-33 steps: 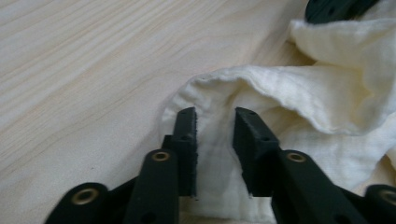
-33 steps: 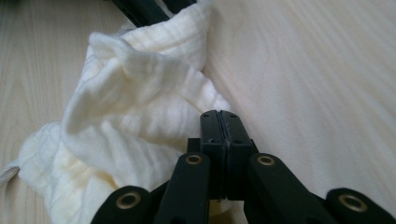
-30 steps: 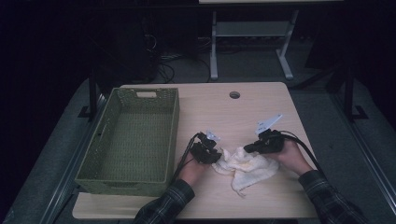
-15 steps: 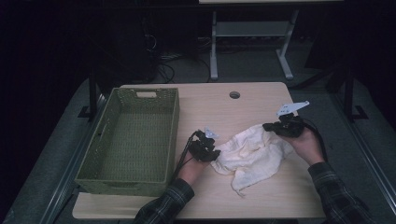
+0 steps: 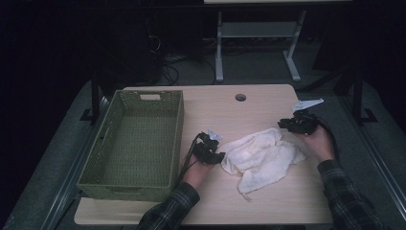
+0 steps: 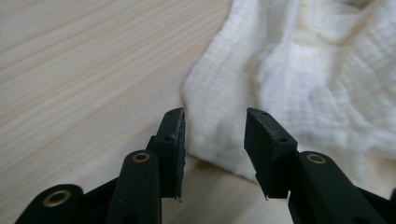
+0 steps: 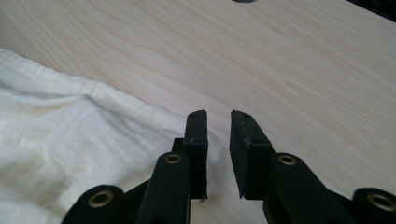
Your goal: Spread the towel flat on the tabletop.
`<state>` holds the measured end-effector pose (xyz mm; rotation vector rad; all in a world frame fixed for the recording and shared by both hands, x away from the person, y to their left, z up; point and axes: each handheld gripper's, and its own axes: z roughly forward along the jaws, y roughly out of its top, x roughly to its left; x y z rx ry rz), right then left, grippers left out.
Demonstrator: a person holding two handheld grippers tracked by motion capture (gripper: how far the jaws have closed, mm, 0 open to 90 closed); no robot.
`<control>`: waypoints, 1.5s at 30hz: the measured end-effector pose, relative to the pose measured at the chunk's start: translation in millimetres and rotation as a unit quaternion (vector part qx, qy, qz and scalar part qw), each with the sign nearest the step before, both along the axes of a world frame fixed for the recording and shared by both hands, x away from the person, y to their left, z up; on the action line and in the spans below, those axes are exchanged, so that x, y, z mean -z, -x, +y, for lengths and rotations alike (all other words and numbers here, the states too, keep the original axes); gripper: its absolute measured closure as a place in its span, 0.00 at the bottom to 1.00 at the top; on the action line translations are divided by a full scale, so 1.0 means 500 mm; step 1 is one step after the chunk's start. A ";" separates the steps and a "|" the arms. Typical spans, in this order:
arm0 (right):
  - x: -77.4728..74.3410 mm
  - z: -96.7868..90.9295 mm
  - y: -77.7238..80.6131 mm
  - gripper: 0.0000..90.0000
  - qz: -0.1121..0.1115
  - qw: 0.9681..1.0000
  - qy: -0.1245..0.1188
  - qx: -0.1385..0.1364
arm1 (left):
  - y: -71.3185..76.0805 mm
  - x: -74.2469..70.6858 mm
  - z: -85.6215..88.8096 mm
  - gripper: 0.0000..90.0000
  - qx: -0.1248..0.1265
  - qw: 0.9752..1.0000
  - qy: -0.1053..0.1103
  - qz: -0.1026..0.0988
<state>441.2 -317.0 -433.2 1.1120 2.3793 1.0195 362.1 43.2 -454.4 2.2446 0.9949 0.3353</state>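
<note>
A crumpled white waffle-weave cloth is spread loosely on the pale wooden tabletop, right of centre, near the front edge, with one narrow tail trailing toward the person. The left gripper is held at the cloth's left edge, just beside it; in the left gripper view its jaws are seen parted, having just been opening, with the cloth's rounded hem lying ahead of and between the tips but not pressed by the pads. The right gripper is held at the cloth's upper right corner, close to the table's right edge; its jaws are seen slightly apart in the right gripper view, having just been opening, with bare wood in the gap and the cloth's edge just to the side of one tip, not gripped. A green woven rectangular basket is set on the left part of the table, well apart from the cloth. A round cable hole is seen near the table's far edge. Plaid sleeves are visible at both forearms.
</note>
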 end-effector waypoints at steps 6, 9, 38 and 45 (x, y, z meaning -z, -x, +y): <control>0.023 -0.038 -0.006 0.80 0.029 0.999 -0.014 0.010 | -0.029 -0.001 -0.004 0.63 -0.023 1.000 -0.008 0.001; 0.042 -0.032 -0.014 0.80 0.048 0.999 -0.014 0.009 | -0.037 0.007 0.000 0.62 -0.029 0.999 -0.011 0.010; 0.014 -0.032 -0.014 0.97 0.021 1.000 0.005 -0.007 | -0.098 -0.023 -0.007 0.99 -0.049 0.999 0.009 -0.001; 0.000 -0.041 -0.031 0.97 0.007 1.000 0.016 0.001 | -0.162 -0.028 -0.018 0.99 -0.078 0.997 -0.008 -0.021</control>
